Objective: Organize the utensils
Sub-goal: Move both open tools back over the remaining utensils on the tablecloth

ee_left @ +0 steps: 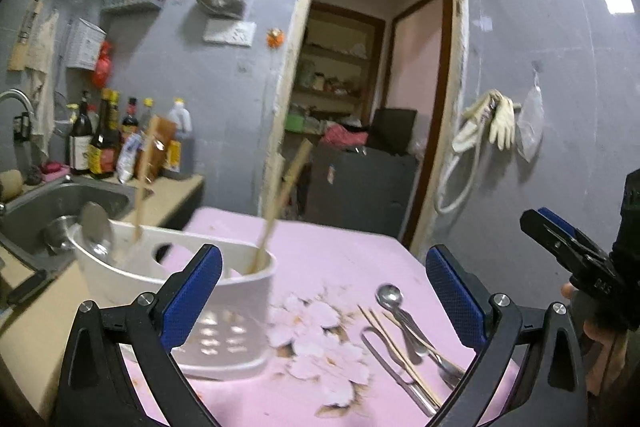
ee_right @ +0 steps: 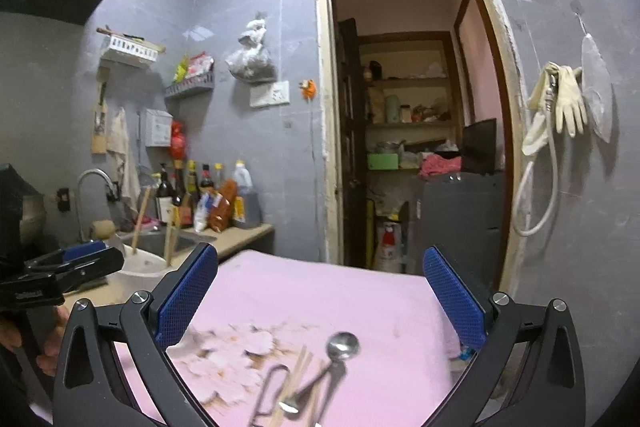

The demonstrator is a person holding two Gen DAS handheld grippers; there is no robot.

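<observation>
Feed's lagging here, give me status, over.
Left gripper open, right gripper open, both empty. Loose utensils on pink table; holder part-filled. Nothing blocking.

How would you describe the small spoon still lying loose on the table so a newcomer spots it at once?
Start at the pink flower-printed tablecloth, then look right of the white plastic utensil holder to the loose pile of metal cutlery and wooden chopsticks. The small round-bowled steel spoon lies at the pile's far end, its shiny bowl clear of the others.
</observation>
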